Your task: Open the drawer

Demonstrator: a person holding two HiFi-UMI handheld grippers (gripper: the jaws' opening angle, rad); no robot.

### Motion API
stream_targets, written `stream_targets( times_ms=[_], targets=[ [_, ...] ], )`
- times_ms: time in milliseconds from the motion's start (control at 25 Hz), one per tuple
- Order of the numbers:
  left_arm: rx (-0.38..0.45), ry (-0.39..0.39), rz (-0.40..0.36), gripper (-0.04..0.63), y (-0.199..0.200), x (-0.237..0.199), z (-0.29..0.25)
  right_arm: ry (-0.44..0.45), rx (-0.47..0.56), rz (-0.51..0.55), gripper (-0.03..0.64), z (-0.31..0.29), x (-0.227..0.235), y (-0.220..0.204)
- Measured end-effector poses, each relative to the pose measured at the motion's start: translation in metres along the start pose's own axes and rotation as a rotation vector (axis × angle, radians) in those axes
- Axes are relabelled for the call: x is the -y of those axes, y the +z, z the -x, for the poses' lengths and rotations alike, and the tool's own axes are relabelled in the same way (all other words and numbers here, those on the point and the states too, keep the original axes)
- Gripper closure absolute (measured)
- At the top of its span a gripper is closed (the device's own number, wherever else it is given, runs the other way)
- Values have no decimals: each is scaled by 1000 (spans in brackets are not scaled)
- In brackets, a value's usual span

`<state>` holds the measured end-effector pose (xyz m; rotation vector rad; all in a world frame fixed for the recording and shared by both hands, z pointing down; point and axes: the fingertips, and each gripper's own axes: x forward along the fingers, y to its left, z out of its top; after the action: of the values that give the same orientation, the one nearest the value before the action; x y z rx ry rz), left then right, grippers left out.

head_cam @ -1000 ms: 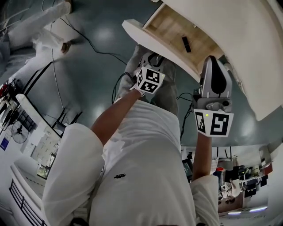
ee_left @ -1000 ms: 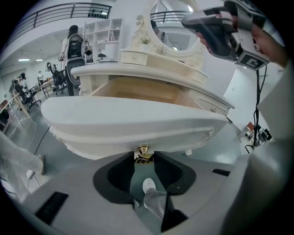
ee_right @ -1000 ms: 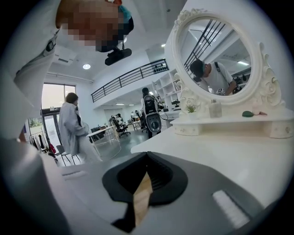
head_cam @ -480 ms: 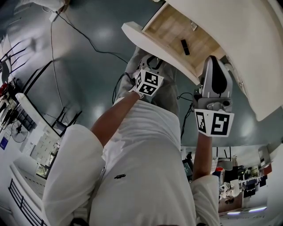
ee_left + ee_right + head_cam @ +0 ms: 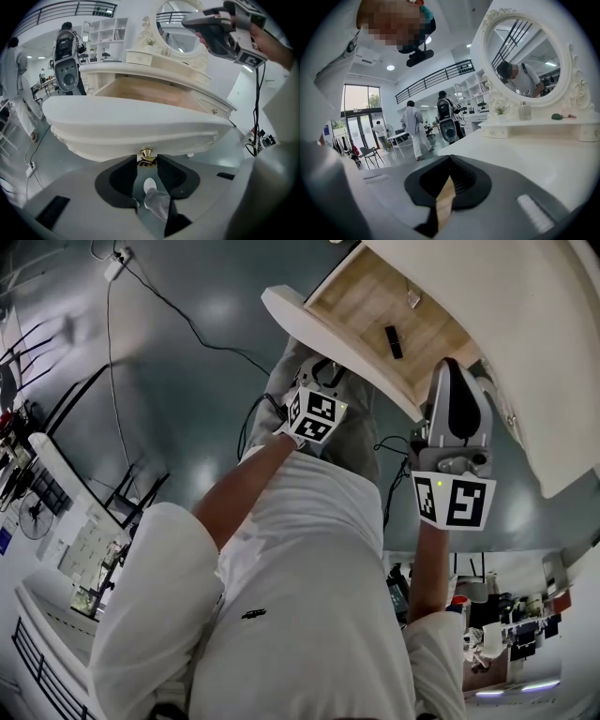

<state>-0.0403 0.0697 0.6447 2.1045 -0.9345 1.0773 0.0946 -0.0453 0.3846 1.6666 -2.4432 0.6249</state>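
White dressing-table surface spreads just ahead of the right gripper, clenched on nothing (idle, kept clear); the left gripper grasps the brass knob at its tips, holding the drawer pulled well out.

The open drawer juts out, its knob filling the left gripper's gap. The tabletop before the mirror lies free.

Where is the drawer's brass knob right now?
Left gripper view, centre: the brass knob sits at the lower edge of the drawer front, gripped between the jaws of the left gripper.
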Motion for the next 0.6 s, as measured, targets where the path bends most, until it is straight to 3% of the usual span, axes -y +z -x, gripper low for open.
stream_targets(
  times_ms=[240, 600],
  targets=[
    [-8, -10, 46, 443, 0, 0, 0, 16, 1, 8, 606, -1, -9, 1],
    [-17, -52, 19, 408, 0, 2, 15, 38, 23, 18, 606, -3, -22, 15]
  ],
)
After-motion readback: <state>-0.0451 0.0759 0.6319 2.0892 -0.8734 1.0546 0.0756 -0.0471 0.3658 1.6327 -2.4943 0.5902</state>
